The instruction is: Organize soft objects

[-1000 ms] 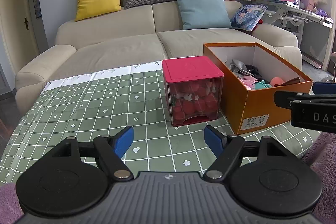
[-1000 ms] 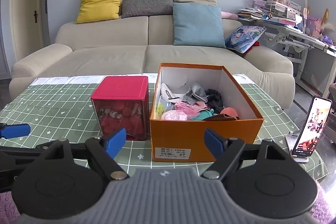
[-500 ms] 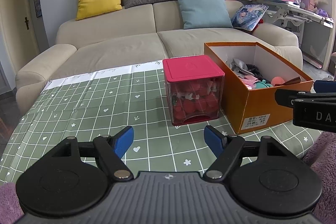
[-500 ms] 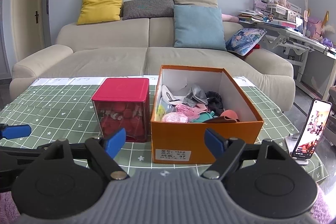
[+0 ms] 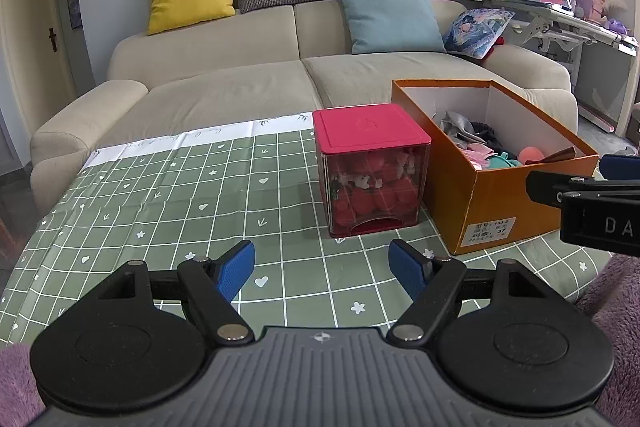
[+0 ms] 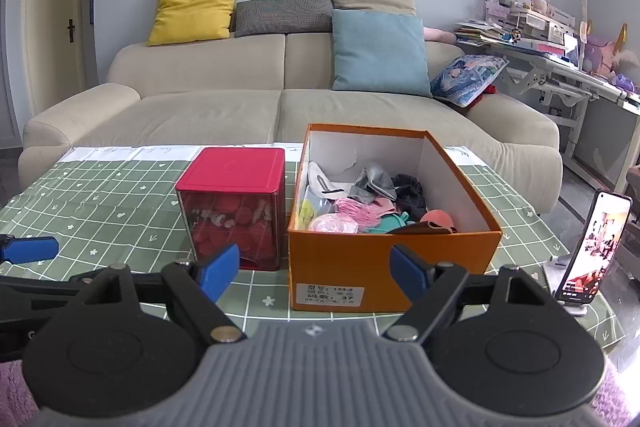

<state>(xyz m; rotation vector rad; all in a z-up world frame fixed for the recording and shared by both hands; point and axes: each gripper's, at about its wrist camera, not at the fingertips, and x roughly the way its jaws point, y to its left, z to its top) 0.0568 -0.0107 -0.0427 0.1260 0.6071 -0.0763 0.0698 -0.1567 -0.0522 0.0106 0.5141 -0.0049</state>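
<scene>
Right wrist view is showing the orange box (image 6: 352, 259) sitting on the worktop (image 6: 100, 203), soft objects (image 6: 360, 207) lying heaped inside it. Just left of the box is standing a red-lidded container (image 6: 236, 211). Both the left tongs (image 5: 322, 267) and right tongs (image 6: 314, 267) are hovering spread wide, gripping nothing.

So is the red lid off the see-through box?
No, the red lid sits flat on top of the see-through box.
</scene>
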